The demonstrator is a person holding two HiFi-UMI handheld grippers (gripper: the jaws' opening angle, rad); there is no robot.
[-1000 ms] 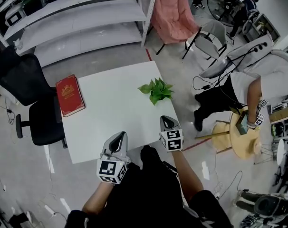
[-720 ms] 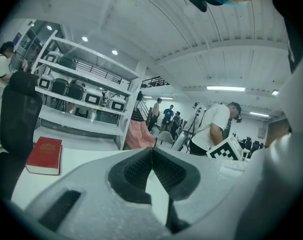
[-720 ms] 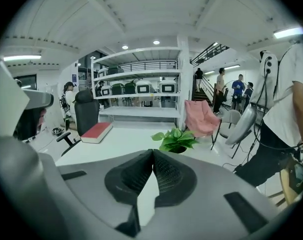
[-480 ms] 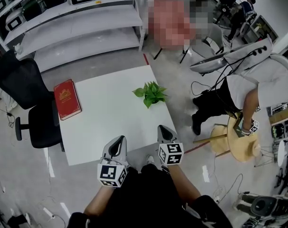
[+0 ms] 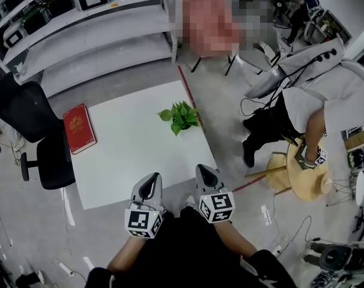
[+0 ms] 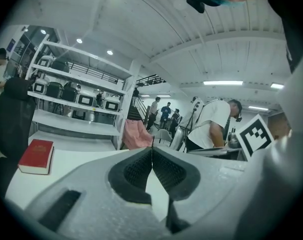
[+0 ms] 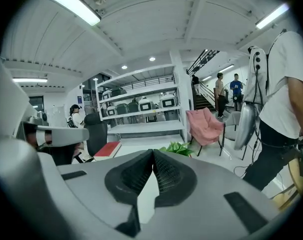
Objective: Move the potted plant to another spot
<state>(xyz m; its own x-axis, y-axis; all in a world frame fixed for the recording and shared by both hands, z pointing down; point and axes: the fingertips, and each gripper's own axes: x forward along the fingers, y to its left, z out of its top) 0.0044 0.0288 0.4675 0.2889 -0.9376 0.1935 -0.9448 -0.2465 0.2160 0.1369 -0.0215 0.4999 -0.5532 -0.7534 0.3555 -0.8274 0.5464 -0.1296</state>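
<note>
A small potted plant (image 5: 179, 116) with green leaves stands near the far right edge of the white table (image 5: 128, 155); its leaves (image 7: 179, 147) show just above my right gripper's tips. My left gripper (image 5: 148, 183) hovers at the table's near edge, jaws shut with nothing between them. Beside it, my right gripper (image 5: 204, 173) is also shut and empty, well short of the plant. In the left gripper view the jaws (image 6: 152, 149) meet at the tips; in the right gripper view the gripper (image 7: 153, 151) is closed too.
A red book (image 5: 78, 128) lies at the table's far left edge. A black office chair (image 5: 32, 125) stands left of the table. White shelving (image 5: 92, 35) runs along the back. A person in white (image 5: 326, 101) bends over a round wooden stool (image 5: 305, 176) at the right.
The view has shifted back and right, so table and plant sit further left and up in the frame. Both grippers have drawn a little closer together near the table's front edge.
</note>
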